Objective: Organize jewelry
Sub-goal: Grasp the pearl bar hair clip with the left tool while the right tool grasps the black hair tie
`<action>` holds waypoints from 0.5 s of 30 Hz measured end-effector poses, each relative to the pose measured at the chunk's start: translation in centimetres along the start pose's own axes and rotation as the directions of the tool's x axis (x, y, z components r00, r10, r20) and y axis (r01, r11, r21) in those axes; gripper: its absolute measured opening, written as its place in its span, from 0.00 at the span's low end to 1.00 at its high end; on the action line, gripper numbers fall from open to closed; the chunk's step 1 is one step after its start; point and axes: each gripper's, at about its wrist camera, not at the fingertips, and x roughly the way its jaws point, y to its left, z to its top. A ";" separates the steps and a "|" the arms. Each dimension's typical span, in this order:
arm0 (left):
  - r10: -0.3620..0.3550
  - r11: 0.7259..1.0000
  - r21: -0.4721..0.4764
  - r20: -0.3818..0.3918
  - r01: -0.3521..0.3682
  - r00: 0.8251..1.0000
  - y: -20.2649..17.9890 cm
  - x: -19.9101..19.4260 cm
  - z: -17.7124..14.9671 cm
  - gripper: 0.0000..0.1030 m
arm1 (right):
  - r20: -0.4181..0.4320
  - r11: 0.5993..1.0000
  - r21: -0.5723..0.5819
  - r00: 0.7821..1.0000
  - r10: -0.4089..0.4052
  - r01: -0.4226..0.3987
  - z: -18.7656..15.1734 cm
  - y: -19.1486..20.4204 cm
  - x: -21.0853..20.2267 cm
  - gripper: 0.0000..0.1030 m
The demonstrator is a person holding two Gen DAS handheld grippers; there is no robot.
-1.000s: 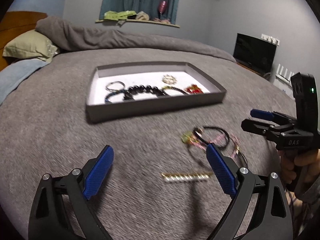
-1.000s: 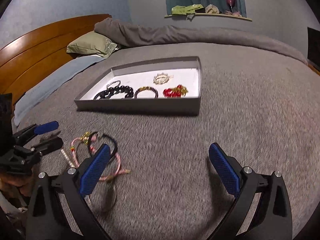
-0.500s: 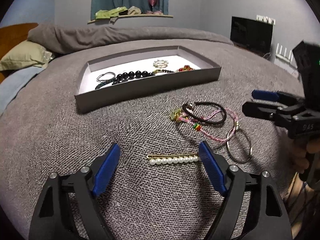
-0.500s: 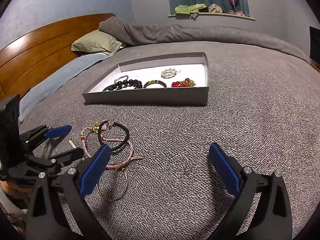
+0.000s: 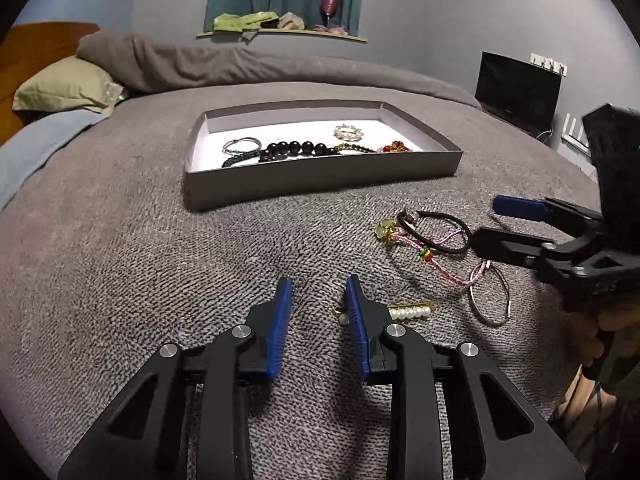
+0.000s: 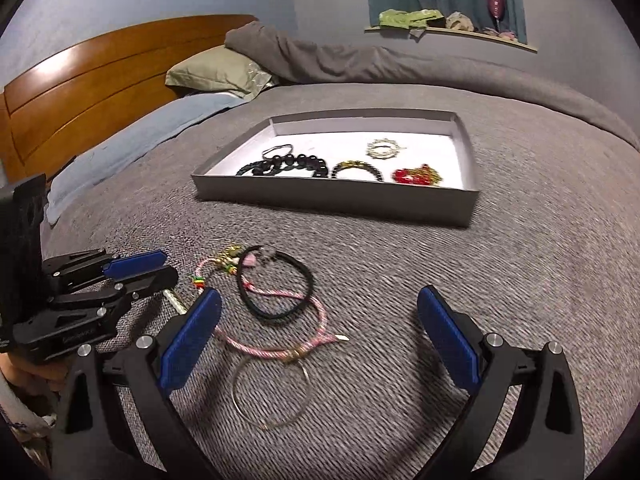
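From my left wrist camera I see the left gripper (image 5: 318, 294) low over the grey blanket (image 5: 120, 280). Its jaws are closing, with a narrow gap, and I see only blanket between the blue pads; nothing is held. The pearl hair clip (image 5: 404, 312) lies just beside the right-hand finger, on its outer side, and part of it is hidden behind that finger. This view also shows a dark screen (image 5: 518, 88) by the wall, which the other camera does not show.

My right wrist camera shows the wooden headboard (image 6: 80, 92) and the green pillow (image 6: 218, 70) more fully. There the right gripper (image 6: 320, 332) is wide open and holds nothing. In that picture the thin metal hoop (image 6: 272, 394) lies on the blanket between its two fingers and touches neither. The pink cord bracelet (image 6: 276, 344) and the black cord bracelet (image 6: 276, 286) lie in front, crossing each other, nearer to its left pad. Of the pearl clip, this view gives only a small white end next to the left gripper.

Both cameras show the grey tray (image 5: 320, 178) farther back on the bed, well apart from both grippers. Inside it are a black bead bracelet (image 6: 296, 164), a dark and gold bracelet (image 6: 356, 170), a red piece (image 6: 416, 174), a pale round brooch (image 6: 384, 148) and a thin silver ring-shaped piece (image 5: 242, 144).
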 end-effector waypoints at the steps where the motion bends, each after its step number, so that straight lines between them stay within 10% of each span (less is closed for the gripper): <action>1: -0.005 1.000 -0.004 0.002 0.005 1.000 0.0 -0.1 -0.1 0.29 | -0.006 1.000 -0.009 1.000 0.001 -0.001 0.1 0.2 0.3 0.88; 9: -0.009 1.000 0.009 -0.001 0.009 1.000 -0.2 -0.4 -0.5 0.34 | -0.088 0.997 -0.076 0.996 0.016 -0.022 0.8 1.7 2.7 0.78; 15: -0.008 1.000 0.022 0.000 0.008 1.000 -0.4 -0.6 -0.7 0.35 | -0.089 0.994 -0.104 0.996 0.012 -0.021 1.1 2.0 3.0 0.50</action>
